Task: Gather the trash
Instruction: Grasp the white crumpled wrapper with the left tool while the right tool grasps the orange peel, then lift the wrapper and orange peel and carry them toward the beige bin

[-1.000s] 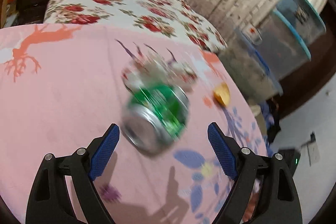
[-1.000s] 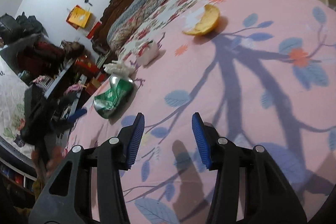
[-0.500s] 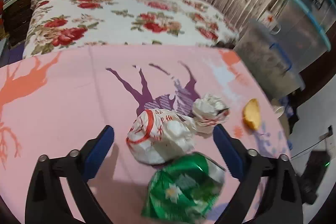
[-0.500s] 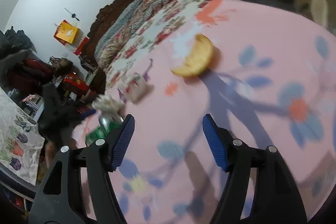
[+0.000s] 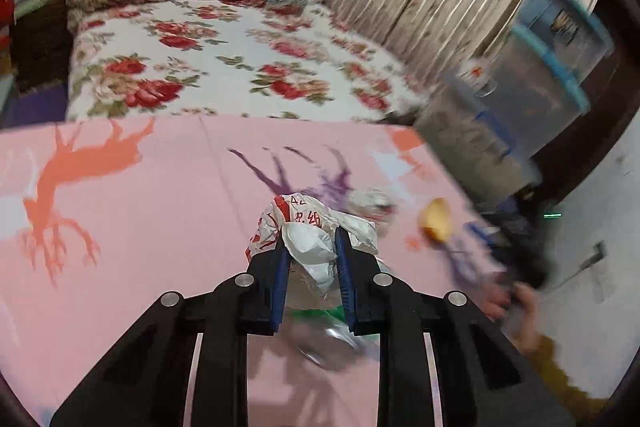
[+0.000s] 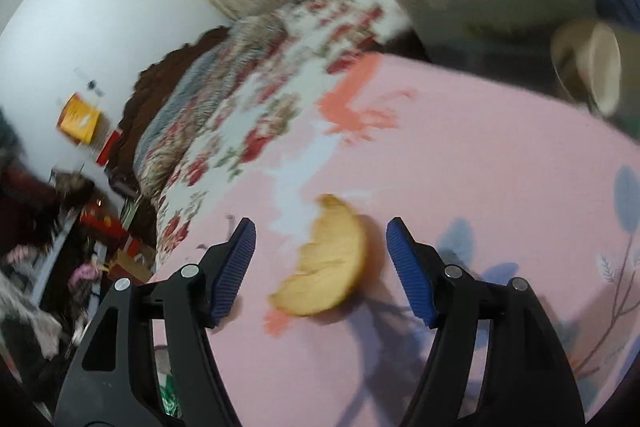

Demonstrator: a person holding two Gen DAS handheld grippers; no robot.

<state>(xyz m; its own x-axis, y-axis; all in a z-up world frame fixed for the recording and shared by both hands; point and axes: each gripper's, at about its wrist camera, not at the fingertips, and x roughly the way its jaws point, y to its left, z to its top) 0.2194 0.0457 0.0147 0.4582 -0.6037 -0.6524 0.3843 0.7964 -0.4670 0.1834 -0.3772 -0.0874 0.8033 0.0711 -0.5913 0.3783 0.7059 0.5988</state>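
Looking across my pink cloth [image 5: 160, 227], I see the left gripper [image 5: 310, 251] closing its jaws on a crumpled wrapper [image 5: 308, 227], pads already pinching it (white paper, red print). A blurred green can [image 5: 328, 331] lies just below. My right gripper [image 6: 320, 255] stands wide, holding nothing, an orange peel [image 6: 328, 259] lying between its fingers, untouched.

Black tongs [image 5: 309, 247], blue ribbed pads [image 6: 234, 261]

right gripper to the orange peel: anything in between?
Nothing visible. The right gripper is open, and the orange peel lies on the pink cloth in the gap between its blue pads, untouched.
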